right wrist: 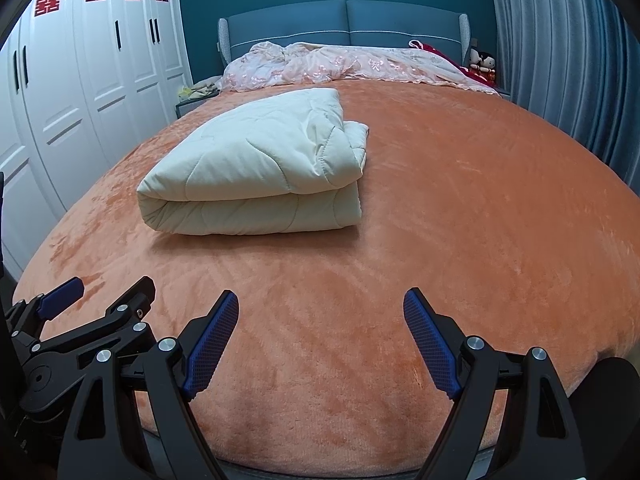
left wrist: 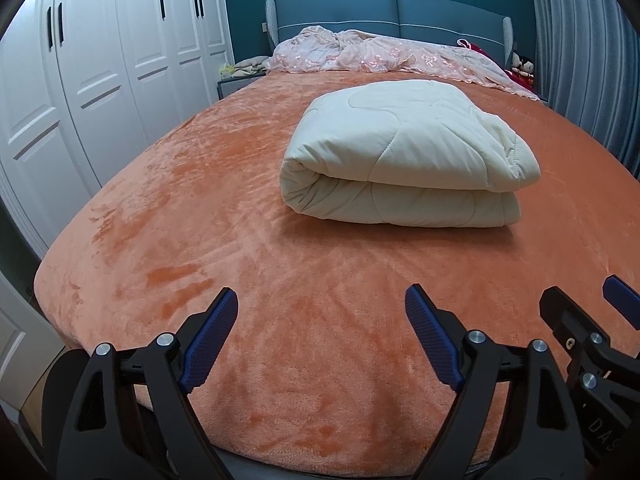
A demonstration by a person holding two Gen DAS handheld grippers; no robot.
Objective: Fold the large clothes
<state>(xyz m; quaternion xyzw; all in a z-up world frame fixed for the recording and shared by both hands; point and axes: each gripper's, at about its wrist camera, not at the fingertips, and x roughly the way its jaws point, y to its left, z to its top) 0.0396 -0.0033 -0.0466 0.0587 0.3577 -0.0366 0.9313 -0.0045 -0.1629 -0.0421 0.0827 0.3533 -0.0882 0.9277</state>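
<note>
The cream quilt (left wrist: pixel 404 156) lies folded on the bed (left wrist: pixel 200 208), which is covered with an orange plush blanket. It makes a thick bundle of two layers, one on top of the other, with the rounded fold to the left and the loose edges to the right. It sits in the middle part of the bed, well apart from both tools and closer to the headboard (left wrist: pixel 392 16) than to the near edge. In the right wrist view the same quilt (right wrist: pixel 256 168) appears left of centre.

The left hand-held gripper (left wrist: pixel 320 320) hangs over the near edge of the bed with its jaws spread wide; nothing is between the blue pads (left wrist: pixel 208 340), and they touch no cloth. The right hand-held gripper (right wrist: pixel 320 320) is held the same way just beside it, also spread wide and with nothing in it. Each one shows at the edge of the other's view: the right hand-held gripper appears at the lower right of the left wrist view, and the left one at the lower left of the right wrist view.

Behind the quilt a crumpled pink bedspread (left wrist: pixel 380 56) lies along the headboard. White wardrobe doors (left wrist: pixel 100 60) with red paper signs stand on the left, and a grey curtain (left wrist: pixel 580 40) hangs on the right. Small dolls (left wrist: pixel 524 66), probably, sit in the far right corner, too small to tell clearly
</note>
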